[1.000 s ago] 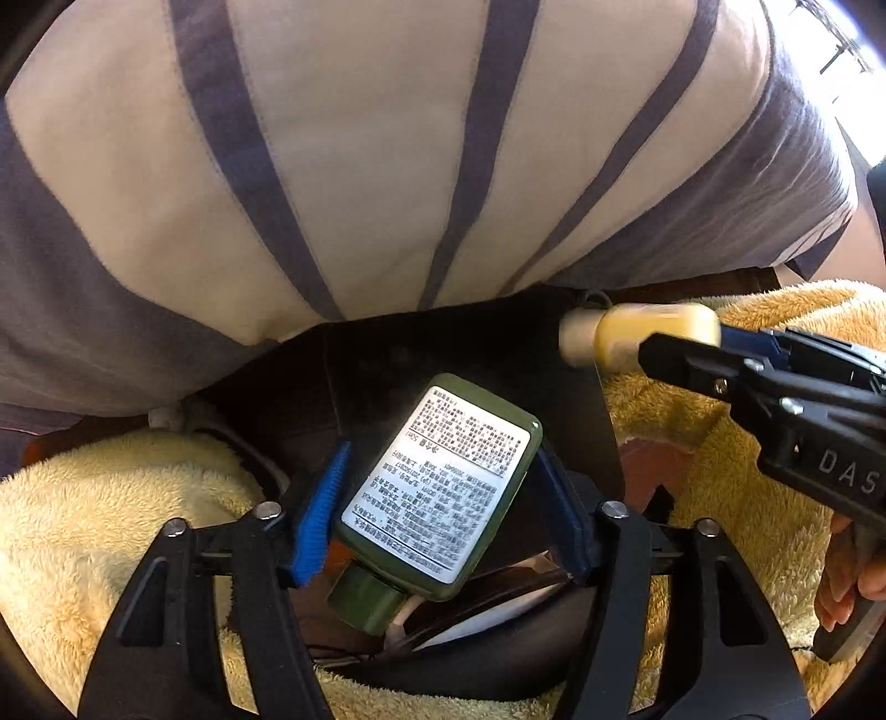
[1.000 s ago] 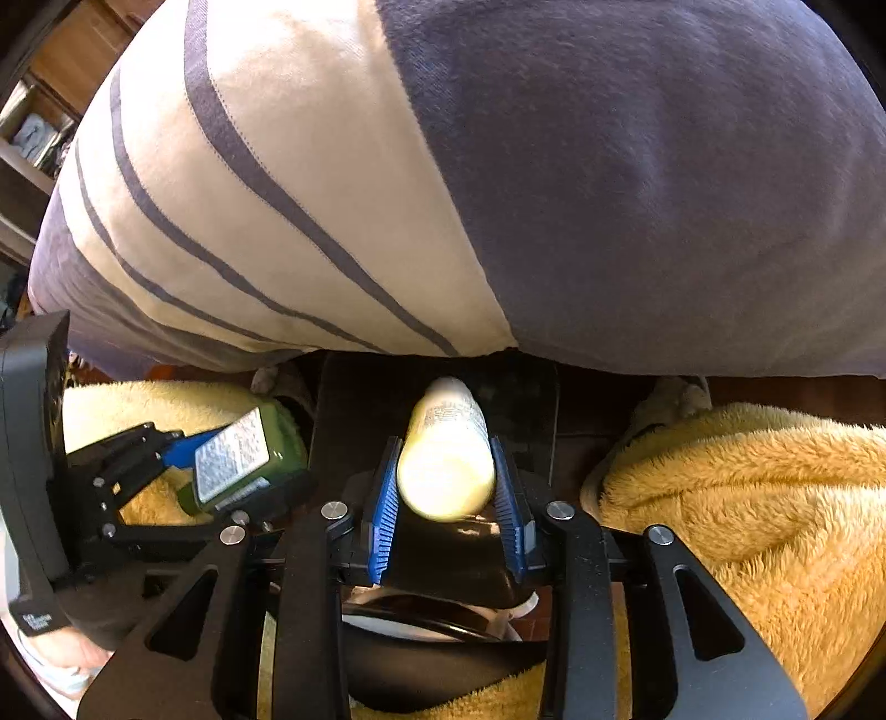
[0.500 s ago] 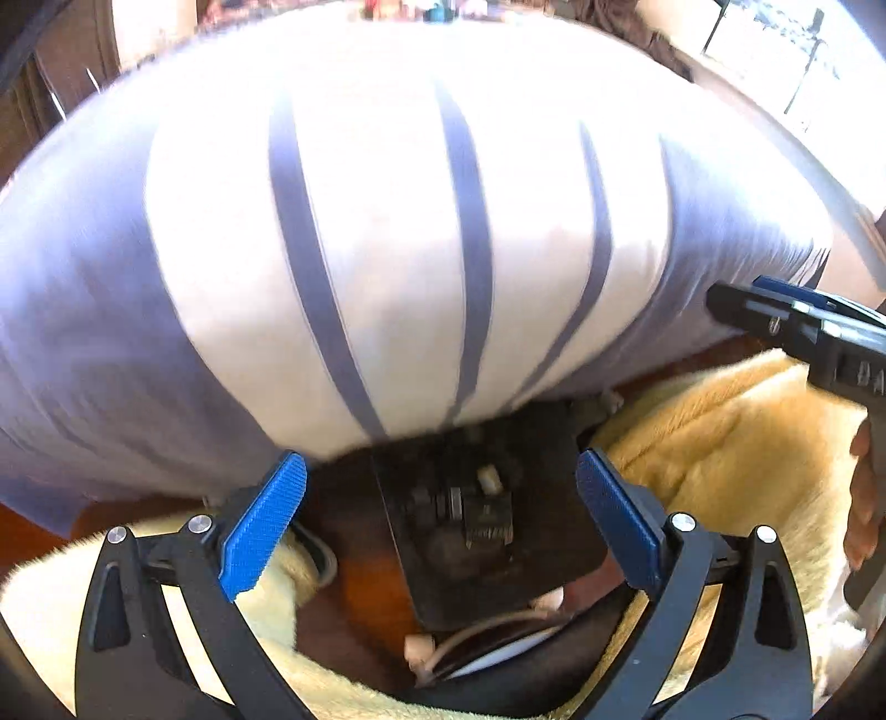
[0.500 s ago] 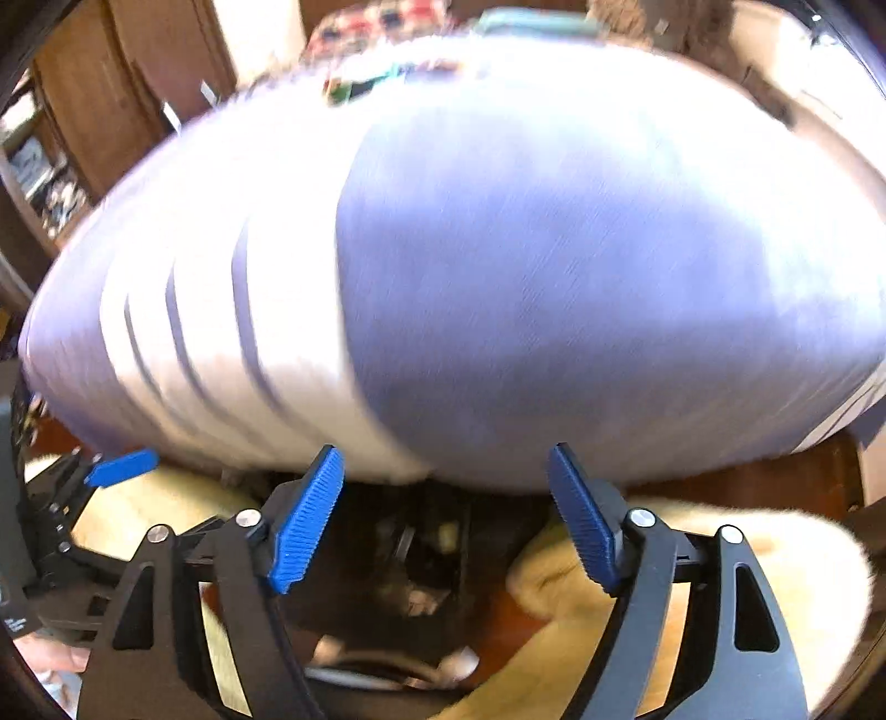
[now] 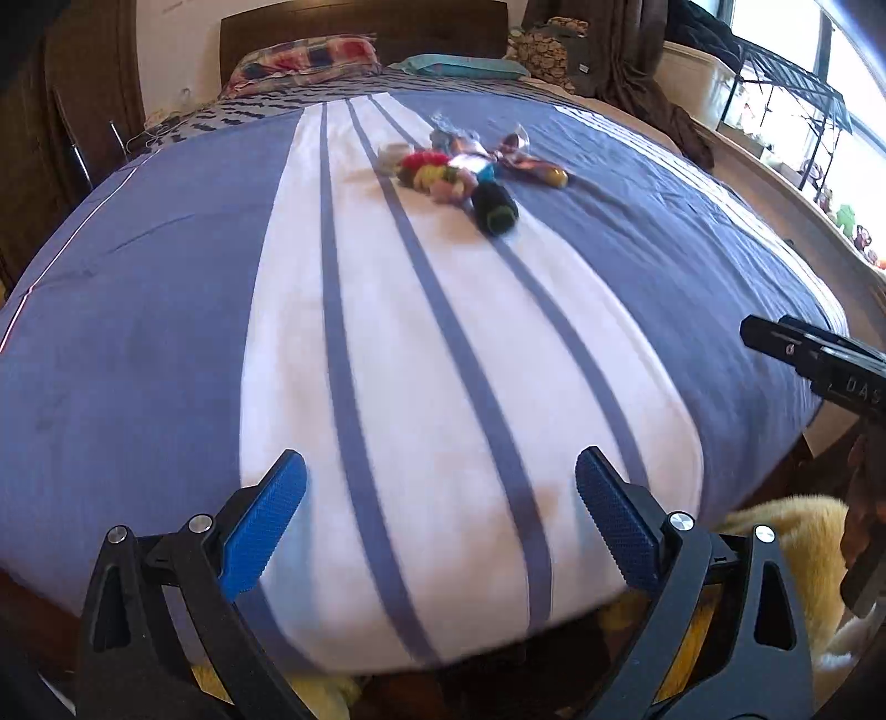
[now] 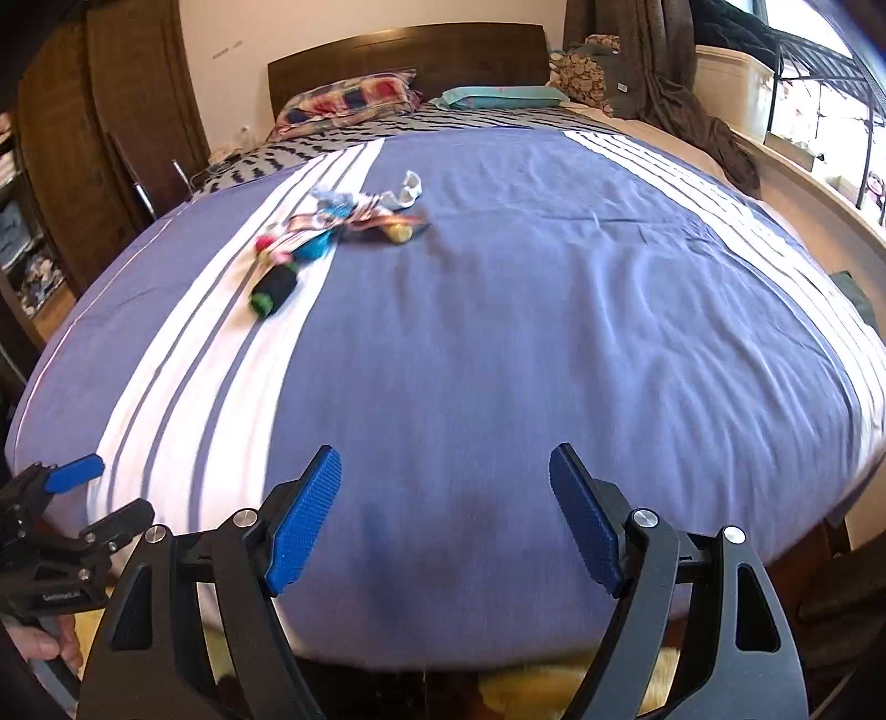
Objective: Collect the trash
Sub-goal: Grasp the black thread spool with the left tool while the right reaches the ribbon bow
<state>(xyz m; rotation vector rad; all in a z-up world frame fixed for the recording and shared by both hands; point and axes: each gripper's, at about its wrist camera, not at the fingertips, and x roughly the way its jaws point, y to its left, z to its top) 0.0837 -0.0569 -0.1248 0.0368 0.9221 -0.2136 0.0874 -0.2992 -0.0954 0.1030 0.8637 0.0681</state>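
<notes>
A heap of trash (image 5: 470,166) lies far up the bed: crumpled wrappers, colourful bits, a small white cup (image 5: 394,153) and a black roll with a green end (image 5: 494,209). The heap also shows in the right wrist view (image 6: 332,227), with the black roll (image 6: 272,289) nearest. My left gripper (image 5: 440,520) is open and empty at the bed's foot. My right gripper (image 6: 446,520) is open and empty beside it, and shows at the right of the left wrist view (image 5: 814,360). The left gripper shows low left in the right wrist view (image 6: 66,498).
The bed has a blue cover with white stripes (image 5: 387,360), pillows (image 6: 349,102) and a dark headboard (image 6: 410,50). A yellow fleece blanket (image 5: 775,531) lies on the floor below. A wooden wardrobe (image 6: 83,138) stands left, a window ledge with a rack (image 5: 792,111) right.
Both grippers let go of their bottles, the green one on the left and the yellow one on the right, opened, and rose from the floor to look over the bed.
</notes>
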